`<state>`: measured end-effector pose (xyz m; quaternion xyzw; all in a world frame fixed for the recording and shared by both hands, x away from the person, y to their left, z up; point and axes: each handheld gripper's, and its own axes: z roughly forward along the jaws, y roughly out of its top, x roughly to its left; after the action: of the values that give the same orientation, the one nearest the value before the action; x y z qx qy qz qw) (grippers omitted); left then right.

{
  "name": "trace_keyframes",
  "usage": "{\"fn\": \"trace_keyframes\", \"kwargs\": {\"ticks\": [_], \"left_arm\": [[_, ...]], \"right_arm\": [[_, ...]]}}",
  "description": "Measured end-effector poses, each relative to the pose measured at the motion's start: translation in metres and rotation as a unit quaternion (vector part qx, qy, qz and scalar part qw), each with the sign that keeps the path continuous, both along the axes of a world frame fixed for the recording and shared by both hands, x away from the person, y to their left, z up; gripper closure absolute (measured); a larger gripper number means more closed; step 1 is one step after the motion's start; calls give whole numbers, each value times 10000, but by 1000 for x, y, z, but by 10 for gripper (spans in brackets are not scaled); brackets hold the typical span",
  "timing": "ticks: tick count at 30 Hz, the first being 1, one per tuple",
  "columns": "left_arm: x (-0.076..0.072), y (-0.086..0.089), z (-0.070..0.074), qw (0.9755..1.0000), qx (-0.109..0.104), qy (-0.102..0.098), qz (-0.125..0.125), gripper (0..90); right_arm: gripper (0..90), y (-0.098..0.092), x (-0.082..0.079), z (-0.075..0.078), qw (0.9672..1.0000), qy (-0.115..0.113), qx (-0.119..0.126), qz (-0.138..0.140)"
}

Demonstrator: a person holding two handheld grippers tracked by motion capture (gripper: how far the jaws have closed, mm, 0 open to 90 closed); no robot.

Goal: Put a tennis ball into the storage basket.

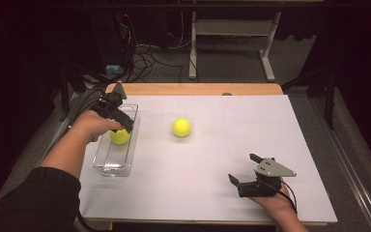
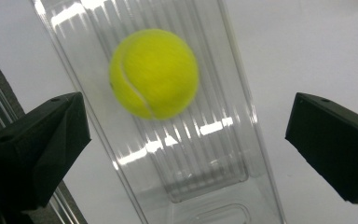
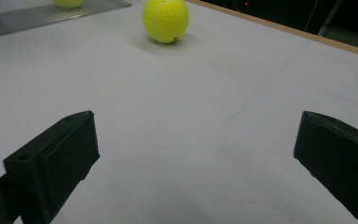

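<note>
Clear tray (image 2: 242, 116) w/ one tennis ball (image 2: 154, 73) in it — no writing legible.
Left gripper (image 2: 186, 135) fingers released above ball; right gripper (image 1: 245, 170) fingers released; 2nd ball (image 1: 181, 127) on surface (image 1: 270, 125).

Two yellow tennis balls: one (image 1: 120, 136) at the left of the high view, lying in the tray, one (image 1: 181, 127) near the frame's middle on the bare table (image 1: 212, 183). One clear plastic tray (image 1: 107, 166). Two hand-held grippers, one (image 1: 121, 116) at left, one (image 1: 244, 170) at lower right.

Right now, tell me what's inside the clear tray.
One yellow tennis ball lies in the clear tray, free between the open left hand-held gripper jaws. That gripper covers the tray's far end in the high view.
</note>
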<state>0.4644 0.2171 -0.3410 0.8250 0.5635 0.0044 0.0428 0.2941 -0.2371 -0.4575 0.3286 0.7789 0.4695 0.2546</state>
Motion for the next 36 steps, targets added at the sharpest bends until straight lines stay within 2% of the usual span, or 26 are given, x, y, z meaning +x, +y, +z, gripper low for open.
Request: {"fn": "trace_keyframes", "kwargs": {"ticks": [4, 8, 11, 16, 17, 20, 25, 26, 36], "left_arm": [[-14, -21, 2, 9993, -151, -75, -338, 6], [-26, -43, 2, 9981, -97, -132, -592, 6], [-33, -56, 2, 9972, -166, -189, -708, 6], [-47, -80, 1, 9941, -305, -266, -1003, 6], [-51, -85, 0, 9932, -344, -228, -1089, 6], [-60, -96, -7, 9911, -379, -274, -1249, 6], [-71, -104, -18, 9887, -453, -283, -1399, 7], [-73, -106, -21, 9882, -478, -233, -1433, 6], [-83, -112, -37, 9870, -485, -79, -1532, 7]], "right_arm": [[0, 1, 0, 0, 10000, 11, -7, -19], [0, 0, 2, -2, 10000, 12, -58, -53], [0, -1, 3, -2, 9999, -1, -67, -87], [0, -2, 3, -1, 9999, 23, -12, -117], [0, -2, 3, -1, 9999, 35, -13, -131], [0, -2, 5, -2, 9999, 30, -17, -134], [0, 1, 8, -3, 9998, 68, 6, -171], [0, 1, 9, -3, 9998, 50, 11, -171], [0, 13, 24, -5, 9996, 46, -2, -269]]}}
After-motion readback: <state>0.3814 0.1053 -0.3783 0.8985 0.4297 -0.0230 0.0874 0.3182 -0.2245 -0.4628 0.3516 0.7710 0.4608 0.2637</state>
